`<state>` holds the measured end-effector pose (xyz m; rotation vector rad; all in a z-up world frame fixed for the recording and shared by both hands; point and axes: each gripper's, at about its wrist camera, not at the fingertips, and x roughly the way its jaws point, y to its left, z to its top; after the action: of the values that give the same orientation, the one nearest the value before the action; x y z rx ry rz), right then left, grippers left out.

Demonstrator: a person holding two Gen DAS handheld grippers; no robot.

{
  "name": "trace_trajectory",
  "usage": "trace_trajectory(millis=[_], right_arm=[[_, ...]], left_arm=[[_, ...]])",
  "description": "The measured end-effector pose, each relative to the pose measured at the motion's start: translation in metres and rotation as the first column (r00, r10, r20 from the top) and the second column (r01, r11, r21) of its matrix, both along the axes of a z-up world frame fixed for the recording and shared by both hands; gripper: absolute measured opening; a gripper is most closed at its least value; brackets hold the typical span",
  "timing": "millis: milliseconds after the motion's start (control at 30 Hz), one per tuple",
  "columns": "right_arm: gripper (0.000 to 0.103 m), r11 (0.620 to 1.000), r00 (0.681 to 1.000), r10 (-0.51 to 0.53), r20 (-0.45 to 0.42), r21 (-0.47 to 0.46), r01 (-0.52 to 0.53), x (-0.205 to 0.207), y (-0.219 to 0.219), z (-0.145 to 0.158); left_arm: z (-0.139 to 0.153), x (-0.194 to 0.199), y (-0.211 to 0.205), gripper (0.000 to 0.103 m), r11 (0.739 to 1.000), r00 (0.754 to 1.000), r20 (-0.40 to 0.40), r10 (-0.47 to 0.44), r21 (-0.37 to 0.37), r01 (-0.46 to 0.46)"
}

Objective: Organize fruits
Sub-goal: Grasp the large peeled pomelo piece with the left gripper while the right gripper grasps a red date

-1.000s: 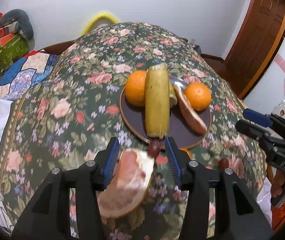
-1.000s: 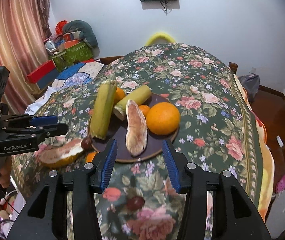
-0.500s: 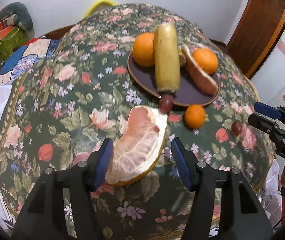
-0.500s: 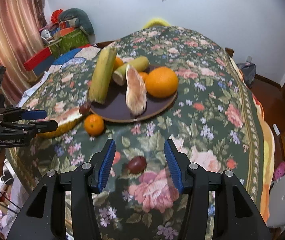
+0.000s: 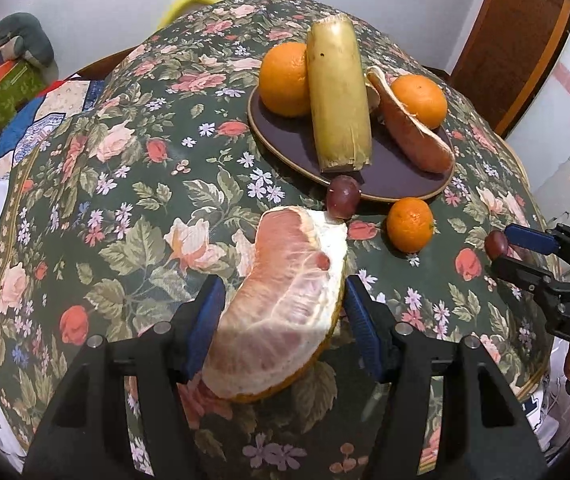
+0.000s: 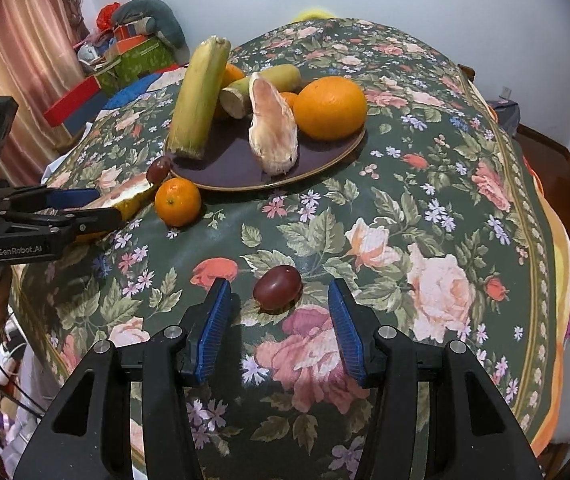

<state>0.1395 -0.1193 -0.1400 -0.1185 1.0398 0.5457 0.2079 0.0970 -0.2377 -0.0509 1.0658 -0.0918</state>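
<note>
A dark plate (image 5: 297, 148) (image 6: 225, 168) holds oranges (image 5: 285, 78) (image 6: 331, 108), a sugarcane piece (image 5: 339, 96) (image 6: 197, 96) and a pomelo wedge (image 5: 411, 128) (image 6: 271, 124). A large peeled pomelo piece (image 5: 285, 304) (image 6: 125, 200) lies on the floral cloth between the fingers of my open left gripper (image 5: 283, 320) (image 6: 73, 208), apart from the pads. A small mandarin (image 5: 409, 224) (image 6: 177, 202) and a dark grape (image 5: 342, 195) (image 6: 159, 170) lie by the plate's rim. My open right gripper (image 6: 277, 320) (image 5: 503, 250) straddles another dark grape (image 6: 277, 287) (image 5: 496, 243) without touching it.
The floral-cloth table (image 6: 425, 200) drops away at its near and right edges. Boxes and cushions (image 6: 133, 48) are piled at the back left. A wooden door (image 5: 517, 40) stands at the right.
Both grippers have drawn back and lowered toward the table. The pomelo piece now sits deeper between the left fingers; the loose grape now lies between the right fingers.
</note>
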Motion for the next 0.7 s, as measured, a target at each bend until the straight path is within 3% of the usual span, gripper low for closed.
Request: trace_trajectory(millis=[100,333,700], right_arm=[[0.045,1.0,1.0,0.008,0.005,0.003,-0.008,0.0,0.003,-0.001],[0.022,1.0,1.0,0.012,0.013,-0.007,-0.011,0.0,0.006,-0.003],[0.021,0.999,1.0,-0.02,0.017,0.037,0.02,0.001,-0.007,0.005]], left_arm=[[-0.003,0.006,-0.003,0.06,1.0,1.0,-0.003,-0.009,0.006,0.009],[-0.006,0.012,-0.009,0.056,0.999,1.0,0.013,-0.023,0.033,0.023],[0.009,-0.004,0.002,0.048,1.0,0.999,0.034,0.011,-0.008,-0.01]])
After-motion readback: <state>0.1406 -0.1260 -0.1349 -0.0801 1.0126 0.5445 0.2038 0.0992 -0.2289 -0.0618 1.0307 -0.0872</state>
